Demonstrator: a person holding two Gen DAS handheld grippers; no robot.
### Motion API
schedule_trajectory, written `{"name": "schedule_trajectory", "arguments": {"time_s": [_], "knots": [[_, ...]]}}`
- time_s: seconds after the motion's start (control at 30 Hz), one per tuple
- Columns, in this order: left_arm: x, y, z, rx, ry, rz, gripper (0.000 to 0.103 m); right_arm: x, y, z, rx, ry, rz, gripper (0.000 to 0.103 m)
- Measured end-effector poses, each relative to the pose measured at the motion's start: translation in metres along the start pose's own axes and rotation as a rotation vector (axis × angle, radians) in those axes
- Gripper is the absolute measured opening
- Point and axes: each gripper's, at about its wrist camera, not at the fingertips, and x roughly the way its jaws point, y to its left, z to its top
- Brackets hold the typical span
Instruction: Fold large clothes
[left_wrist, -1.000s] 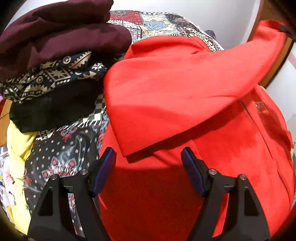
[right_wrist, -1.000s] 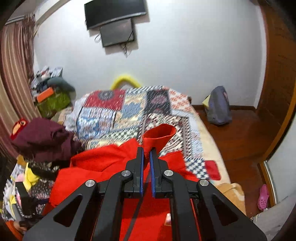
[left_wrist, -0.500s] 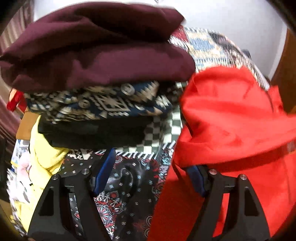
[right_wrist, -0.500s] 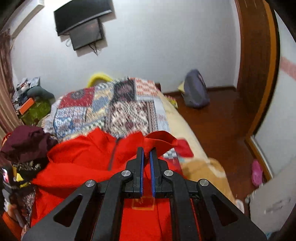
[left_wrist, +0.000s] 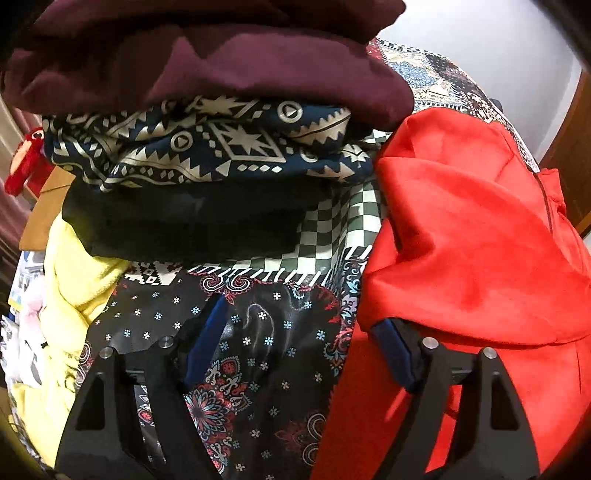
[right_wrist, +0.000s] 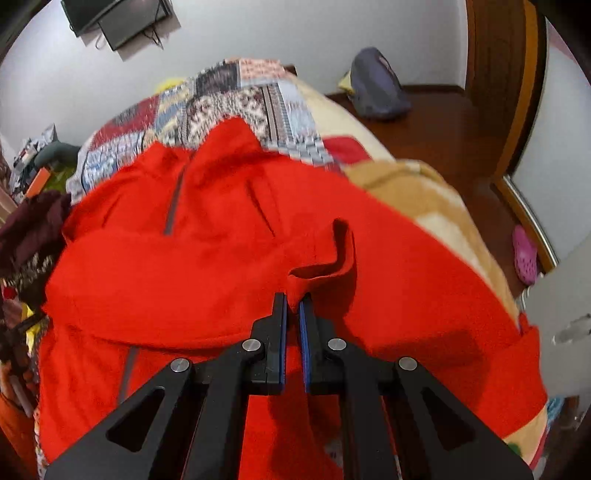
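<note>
- The red fleece jacket lies spread over the bed, covering most of the near end of it, its collar toward the far side and a dark zip line running down from the neck.
- The right claw is pinched nearly closed on a fold of the red jacket; a cuff-like loop of red cloth stands up just beyond its blue-lined tips.
- In the right wrist view the jacket reaches out on both sides of the claw and passes under it, so the claw sits about mid-garment.
- The left claw stands wide open with nothing between its jaws; the dark floral bedcover shows through the gap.
- The left claw's right finger is tucked under the hanging edge of a folded red layer, touching the cloth; its left finger is over the floral cover, apart from the jacket.
- From the left wrist view the jacket fills the right side, bunched in a thick fold above that finger.
- Just left of the jacket is a pile of clothes: a maroon garment on top, a navy patterned cloth under it, then a black garment.
- A yellow garment lies at the pile's lower left.
- A grey backpack rests on the wooden floor against the far wall, well apart from the bed.
</note>
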Motion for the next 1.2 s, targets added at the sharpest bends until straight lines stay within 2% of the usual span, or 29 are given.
{"name": "schedule_trajectory", "arguments": {"time_s": [0.2, 0.33, 0.43, 0.5, 0.63, 0.9, 1.03, 1.2], "knots": [[0.001, 0.002, -0.003, 0.020, 0.010, -0.005, 0.080, 0.003, -0.013, -0.025, 0.040, 0.069, 0.024, 0.006], [-0.011, -0.005, -0.011, 0.095, 0.006, 0.030, 0.080, -0.004, -0.016, -0.033, 0.060, 0.085, 0.019, 0.009], [-0.022, -0.009, -0.020, 0.163, -0.001, 0.087, 0.080, -0.011, -0.018, -0.038, 0.061, 0.101, -0.012, 0.015], [-0.032, -0.007, -0.025, 0.189, -0.005, 0.088, 0.080, -0.018, -0.019, -0.039, 0.058, 0.100, -0.022, 0.022], [-0.062, -0.003, -0.028, 0.213, -0.039, 0.053, 0.080, -0.039, -0.021, -0.038, 0.060, 0.066, -0.032, 0.032], [-0.141, -0.033, -0.004, 0.236, -0.225, -0.053, 0.080, -0.090, -0.039, -0.022, 0.143, -0.097, -0.064, 0.046], [-0.162, -0.061, 0.012, 0.244, -0.282, -0.142, 0.080, -0.108, -0.059, -0.022, 0.207, -0.158, -0.093, 0.050], [-0.161, -0.106, 0.022, 0.290, -0.292, -0.204, 0.081, -0.103, -0.093, -0.032, 0.312, -0.145, -0.118, 0.052]]}}
